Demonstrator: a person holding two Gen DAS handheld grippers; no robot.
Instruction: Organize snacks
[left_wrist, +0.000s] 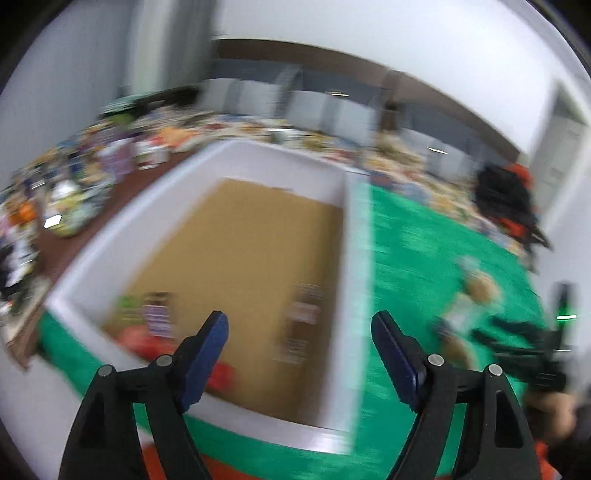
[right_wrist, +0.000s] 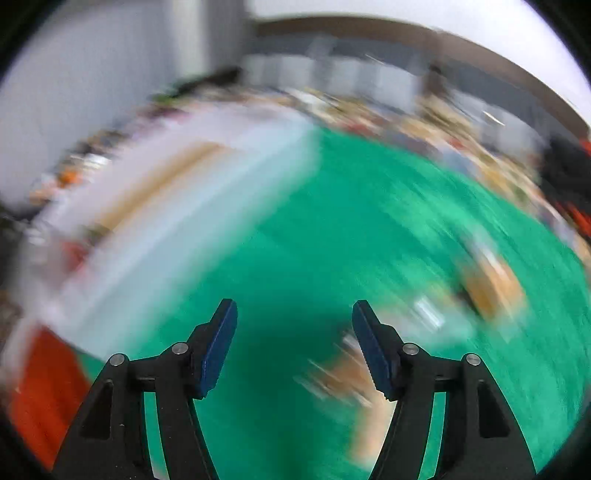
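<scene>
While both views are smeared by motion blur, we record the left gripper (left_wrist: 299, 328) with its blue-padded fingers (left_wrist: 208, 354) standing well apart and nothing between them. Beyond and between those fingers lies a white box (left_wrist: 349, 280) with a bare cardboard-brown floor. Inside it, just past the left finger, we note several snack packets (left_wrist: 157, 317), purple, green and red, too blurred to identify further; another packet (left_wrist: 304, 314) lies nearer the right finger, against the box's right wall. To the right of the right finger, on the green cloth (left_wrist: 406, 240) covering the tabletop, rest more loose snacks (left_wrist: 476, 291), outside the box.

In the right wrist view we find the right gripper (right_wrist: 294, 332) likewise with fingers (right_wrist: 218, 343) apart and empty, over the green cloth. The white box sits off beyond the left finger. Blurred snack packets (right_wrist: 491, 284) lie on the cloth beyond the right finger, and one (right_wrist: 343, 376) just behind it. A cluttered spread of goods (left_wrist: 122, 155) lines the far tabletop.
</scene>
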